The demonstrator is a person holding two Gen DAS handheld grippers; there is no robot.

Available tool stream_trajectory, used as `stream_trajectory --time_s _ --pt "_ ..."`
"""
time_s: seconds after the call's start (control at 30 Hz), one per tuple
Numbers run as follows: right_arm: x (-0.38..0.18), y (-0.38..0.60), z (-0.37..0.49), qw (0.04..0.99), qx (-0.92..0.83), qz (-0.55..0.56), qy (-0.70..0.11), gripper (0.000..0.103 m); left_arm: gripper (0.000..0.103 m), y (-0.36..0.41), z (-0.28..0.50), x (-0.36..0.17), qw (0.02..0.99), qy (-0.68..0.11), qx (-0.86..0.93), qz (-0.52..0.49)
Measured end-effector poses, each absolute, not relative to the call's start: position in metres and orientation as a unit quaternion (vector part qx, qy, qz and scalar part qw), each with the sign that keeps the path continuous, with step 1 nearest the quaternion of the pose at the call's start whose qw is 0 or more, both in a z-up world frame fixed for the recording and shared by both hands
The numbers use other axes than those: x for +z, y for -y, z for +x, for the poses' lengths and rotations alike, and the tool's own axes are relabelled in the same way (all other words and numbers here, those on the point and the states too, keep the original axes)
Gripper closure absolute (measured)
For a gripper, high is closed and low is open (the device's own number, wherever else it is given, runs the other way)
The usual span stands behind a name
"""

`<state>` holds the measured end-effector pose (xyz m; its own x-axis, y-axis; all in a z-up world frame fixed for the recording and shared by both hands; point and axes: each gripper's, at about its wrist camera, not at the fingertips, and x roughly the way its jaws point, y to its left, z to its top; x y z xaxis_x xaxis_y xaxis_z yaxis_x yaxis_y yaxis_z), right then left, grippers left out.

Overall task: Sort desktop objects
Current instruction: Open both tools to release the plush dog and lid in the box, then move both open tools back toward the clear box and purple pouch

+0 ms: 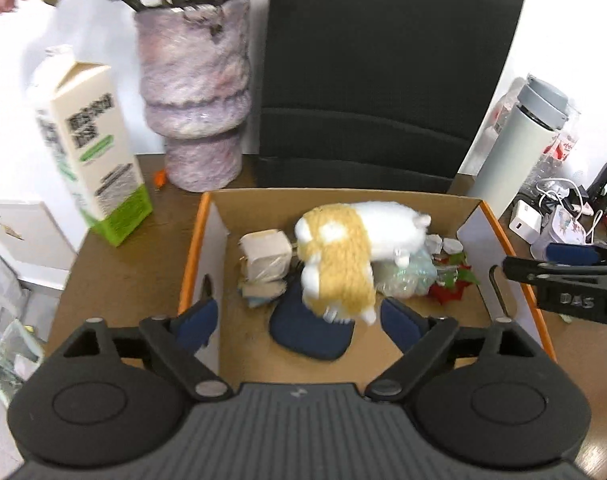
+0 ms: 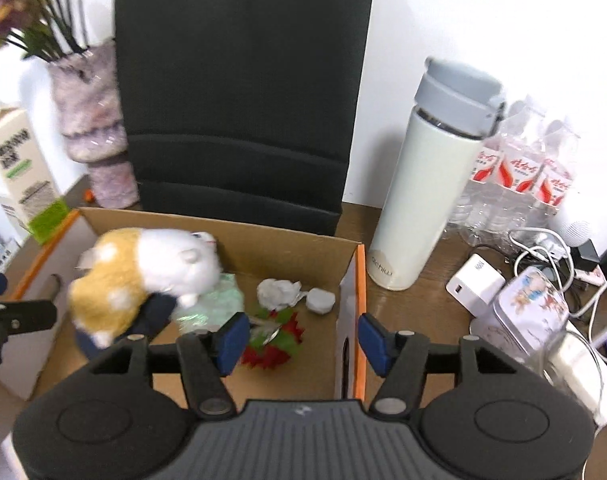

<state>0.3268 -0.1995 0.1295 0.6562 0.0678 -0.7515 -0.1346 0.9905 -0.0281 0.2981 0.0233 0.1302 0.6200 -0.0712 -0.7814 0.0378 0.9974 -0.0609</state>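
Yellow-and-white plush [image 1: 343, 256] lies in the box [image 1: 343, 200] atop a dark pouch [image 1: 303, 332], long axis diagonal, head toward the far right corner. Both the left gripper [image 1: 297, 320] and the right gripper [image 2: 303, 340] are spread wide, holding nothing.

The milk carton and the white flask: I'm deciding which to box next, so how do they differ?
The milk carton is a square, gable-topped box, cream with green print; the white flask is a plain round cylinder with a grey lid. The milk carton stands left of the cardboard box, the white flask right. Both stand upright outside it.
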Motion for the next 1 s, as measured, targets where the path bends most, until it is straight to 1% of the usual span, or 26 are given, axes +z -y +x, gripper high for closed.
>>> stream_trajectory --time_s 0.07,0.3,0.37,0.6,0.7,0.8,0.93,1.0 --pt "0.14 0.198 0.307 0.913 0.059 -0.037 -0.402 0.038 0.009 -0.023 0.282 0.135 0.901 -0.432 -0.026 -0.013" --pt "0.172 0.191 0.251 0.922 0.075 -0.037 -0.378 0.031 0.007 -0.029 0.235 0.159 0.905 -0.424 -0.027 -0.03" --pt "0.178 0.189 0.237 0.925 0.078 -0.039 -0.37 0.025 0.005 -0.03 0.223 0.166 0.907 -0.419 -0.034 -0.033" --pt "0.179 0.179 0.195 0.931 0.094 -0.05 -0.349 0.025 0.004 -0.034 0.179 0.175 0.922 -0.386 -0.024 -0.023" --pt "0.176 0.18 0.177 0.936 0.095 -0.036 -0.336 0.025 0.003 -0.034 0.155 0.172 0.934 -0.357 -0.004 -0.013" --pt "0.166 0.182 0.151 0.943 0.105 -0.008 -0.316 0.022 0.002 -0.032 0.129 0.163 0.942 -0.336 -0.011 -0.006" --pt "0.14 0.183 0.114 0.948 0.109 0.015 -0.297 0.016 0.0 -0.03 0.097 0.137 0.946 -0.324 -0.021 -0.013" --pt "0.123 0.185 0.097 0.948 0.103 0.025 -0.299 0.015 0.0 -0.026 0.082 0.118 0.945 -0.327 -0.012 -0.008"
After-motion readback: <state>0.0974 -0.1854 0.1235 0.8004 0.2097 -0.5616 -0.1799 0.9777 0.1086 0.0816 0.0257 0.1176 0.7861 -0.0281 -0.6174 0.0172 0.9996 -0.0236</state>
